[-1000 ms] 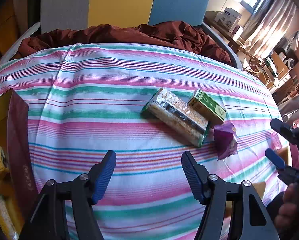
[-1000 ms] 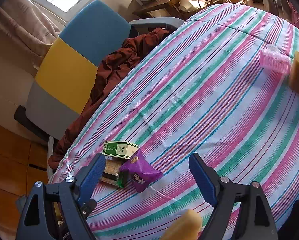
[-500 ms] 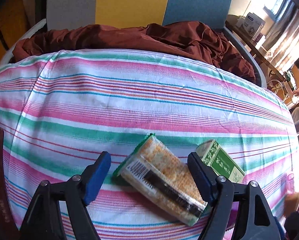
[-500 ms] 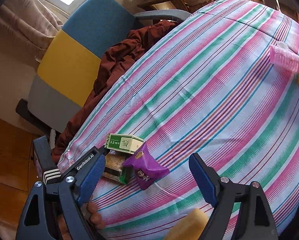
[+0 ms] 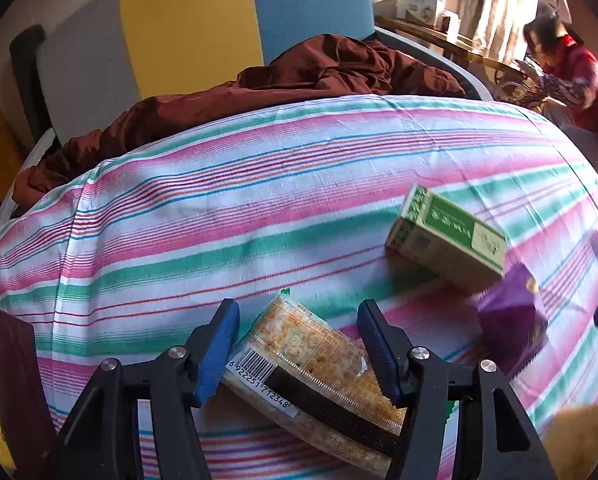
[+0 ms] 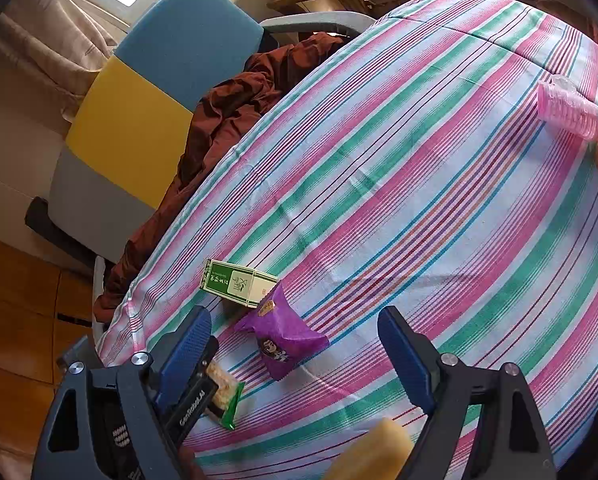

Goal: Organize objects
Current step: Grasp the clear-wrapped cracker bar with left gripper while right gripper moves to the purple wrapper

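A clear cracker packet (image 5: 311, 376) with a barcode lies on the striped tablecloth (image 5: 219, 208). My left gripper (image 5: 299, 348) is open with its blue fingers on either side of the packet's near end, not clamped. A green and cream box (image 5: 447, 236) and a purple snack pouch (image 5: 511, 336) lie to its right. In the right wrist view my right gripper (image 6: 295, 356) is open and empty, hovering over the purple pouch (image 6: 283, 336); the green box (image 6: 239, 282) lies just beyond it and the cracker packet (image 6: 223, 396) shows behind its left finger.
A dark red box (image 5: 15, 384) stands at the left edge. A brown cloth (image 5: 259, 88) lies on a grey, yellow and blue chair (image 5: 187, 28) behind the table. A pink ribbed cylinder (image 6: 567, 112) lies far right. A tan block (image 6: 371, 456) sits at the near edge.
My left gripper has moved forward and down until its fingers straddle the cracker packet, and they have narrowed slightly. My right gripper has barely moved and stays open.
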`<action>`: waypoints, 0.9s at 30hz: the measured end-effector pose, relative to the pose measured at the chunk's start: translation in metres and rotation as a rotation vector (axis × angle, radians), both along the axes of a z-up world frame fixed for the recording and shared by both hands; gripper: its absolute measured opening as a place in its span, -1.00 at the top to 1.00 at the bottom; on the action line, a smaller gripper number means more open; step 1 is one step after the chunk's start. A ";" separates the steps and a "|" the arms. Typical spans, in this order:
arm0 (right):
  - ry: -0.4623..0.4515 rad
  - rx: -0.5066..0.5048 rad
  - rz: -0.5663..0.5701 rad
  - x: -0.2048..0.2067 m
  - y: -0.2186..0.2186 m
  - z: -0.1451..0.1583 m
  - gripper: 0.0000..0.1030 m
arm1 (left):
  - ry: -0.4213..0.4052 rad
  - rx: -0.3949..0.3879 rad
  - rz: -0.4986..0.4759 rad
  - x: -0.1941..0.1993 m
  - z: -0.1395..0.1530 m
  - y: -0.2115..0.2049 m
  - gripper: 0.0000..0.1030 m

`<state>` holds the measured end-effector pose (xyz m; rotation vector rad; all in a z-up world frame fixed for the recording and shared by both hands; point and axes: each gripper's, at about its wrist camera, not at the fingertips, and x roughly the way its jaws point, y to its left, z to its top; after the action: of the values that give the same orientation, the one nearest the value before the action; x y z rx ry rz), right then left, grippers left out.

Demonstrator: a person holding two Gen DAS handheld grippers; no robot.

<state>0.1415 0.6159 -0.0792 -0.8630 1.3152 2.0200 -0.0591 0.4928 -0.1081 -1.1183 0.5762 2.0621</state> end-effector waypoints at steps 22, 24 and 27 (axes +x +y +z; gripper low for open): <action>-0.038 -0.002 -0.011 0.001 0.003 -0.005 -0.69 | -0.219 0.120 0.039 0.025 0.011 -0.103 -0.67; -0.035 -0.005 -0.012 0.001 0.002 -0.004 -0.69 | -0.226 0.130 0.060 0.027 0.012 -0.113 -0.67; -0.038 -0.002 -0.010 0.001 0.003 -0.004 -0.69 | -0.222 0.130 0.078 0.033 0.014 -0.121 -0.67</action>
<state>0.1427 0.6186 -0.0833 -0.8899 1.2979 1.9851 -0.0258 0.3716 -0.0943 -1.2881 0.2898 1.9757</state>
